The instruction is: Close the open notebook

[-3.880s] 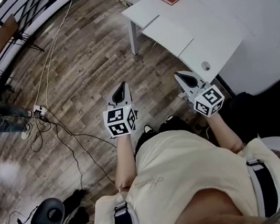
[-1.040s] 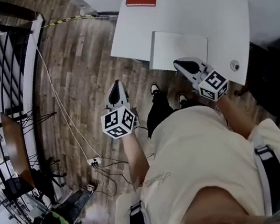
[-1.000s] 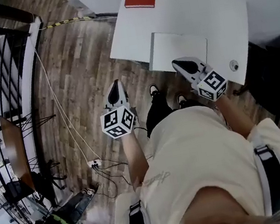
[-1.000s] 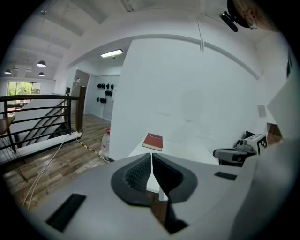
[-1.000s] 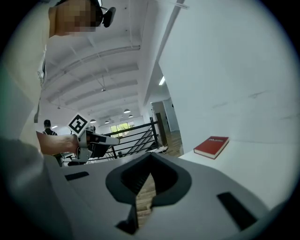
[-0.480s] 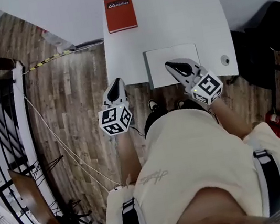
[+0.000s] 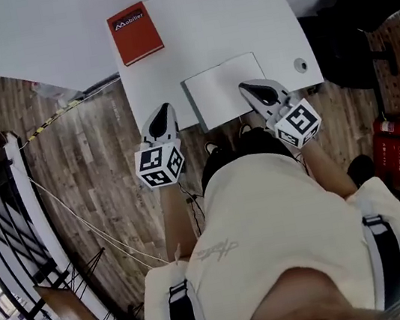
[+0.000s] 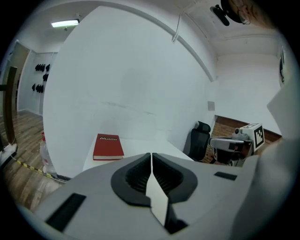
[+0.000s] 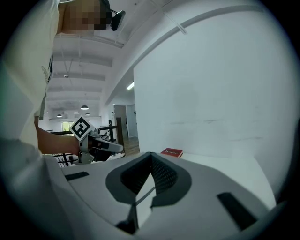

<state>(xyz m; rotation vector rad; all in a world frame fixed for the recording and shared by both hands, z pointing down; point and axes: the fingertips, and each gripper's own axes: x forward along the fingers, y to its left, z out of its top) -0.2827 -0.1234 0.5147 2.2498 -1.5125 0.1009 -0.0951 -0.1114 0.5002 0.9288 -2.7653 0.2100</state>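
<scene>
The notebook (image 7: pixel 213 94) is seen lying open and flat at the near edge of the white table (image 7: pixel 236 12), a little above the middle of the head view. A red book (image 7: pixel 135 33) is set well apart from it, at the table's upper left corner.

The left gripper (image 7: pixel 164 111) is seen at the table's near left corner, beside the notebook but apart from it. Its jaws are pressed together with nothing between them. The right gripper (image 7: pixel 246 87) is seen over the notebook's right side. Whether the page is touched cannot be told. Its jaws are closed tight too, and nothing is held.

The notebook is probably light. Its pages look thin and soft and could be bent or torn, so gentle moves are needed. It could also be slid about on the smooth table. It is best taken by the outer edge of one side, cover and pages together, then lifted and folded over the middle. The other side may be held down so it is kept in place.
</scene>
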